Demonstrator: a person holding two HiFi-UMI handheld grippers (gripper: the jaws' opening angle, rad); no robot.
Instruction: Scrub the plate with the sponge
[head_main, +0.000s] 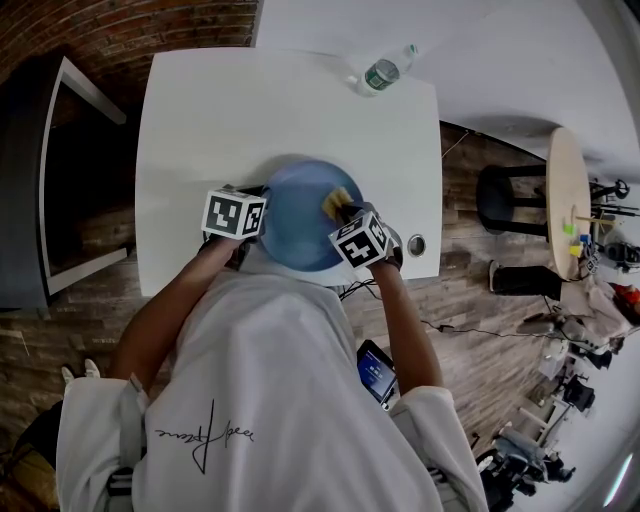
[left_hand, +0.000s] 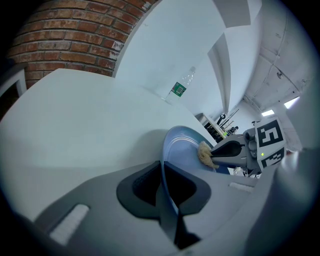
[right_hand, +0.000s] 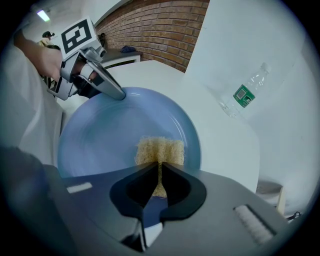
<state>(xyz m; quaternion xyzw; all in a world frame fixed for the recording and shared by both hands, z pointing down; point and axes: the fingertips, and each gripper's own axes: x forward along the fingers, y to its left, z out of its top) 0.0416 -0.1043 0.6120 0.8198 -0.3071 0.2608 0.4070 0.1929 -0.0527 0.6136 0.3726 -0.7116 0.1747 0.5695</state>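
I am in the scrubbing step itself. My left gripper (left_hand: 162, 166) has its jaws pinched on the rim of the blue plate (head_main: 298, 232), which sits on the white table (head_main: 200, 120) close to the near edge. My right gripper (right_hand: 159, 167) is clamped on the yellow sponge (right_hand: 160, 149), whose free end rests on the plate's inner face, toward the side away from the left jaws. As I judge it, the next move is to sweep the sponge across the centre with steady downward pressure. The left pinch must hold firm so the plate cannot slide. The 1 bottle (head_main: 385, 72) lies well apart.
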